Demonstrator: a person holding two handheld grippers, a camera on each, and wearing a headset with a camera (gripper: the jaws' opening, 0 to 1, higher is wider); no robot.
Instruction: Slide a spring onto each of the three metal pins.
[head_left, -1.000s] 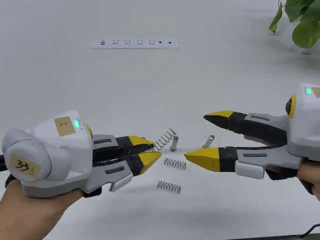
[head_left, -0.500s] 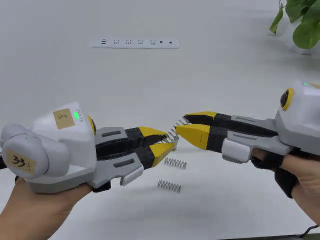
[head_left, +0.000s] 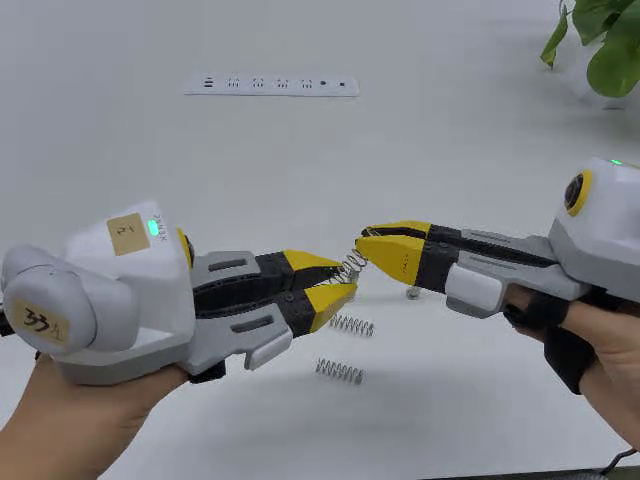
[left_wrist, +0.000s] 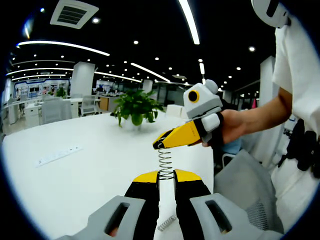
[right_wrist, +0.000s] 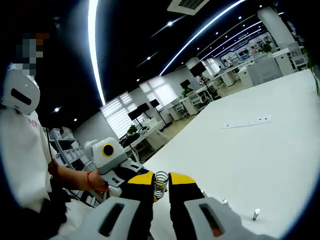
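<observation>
Lifted clear of the worktop (head_left: 300, 170) and slanting toward 2 o'clock: one spring (head_left: 351, 266), now pinched at both ends. Clamped at the lower end by the left gripper (head_left: 345, 279), jaws closed on the bottom coils. Caught at the upper end by the right gripper (head_left: 361, 238), jaws drawn in on the last coils, which show end-on between them in the right gripper view.

A second ago gaped wide, well apart at 3 o'clock; half a second ago closed in just beside the spring; now grips it. Probably a two-handed hold for steadying or re-gripping before threading; no pin sleeved yet, as far as can be told.

Unmoved at 6 o'clock: two loose springs (head_left: 350, 325). At 4 o'clock, half hidden under the right gripper: one pin (head_left: 412, 293). Far off at 11 o'clock: a power strip (head_left: 271, 86).
</observation>
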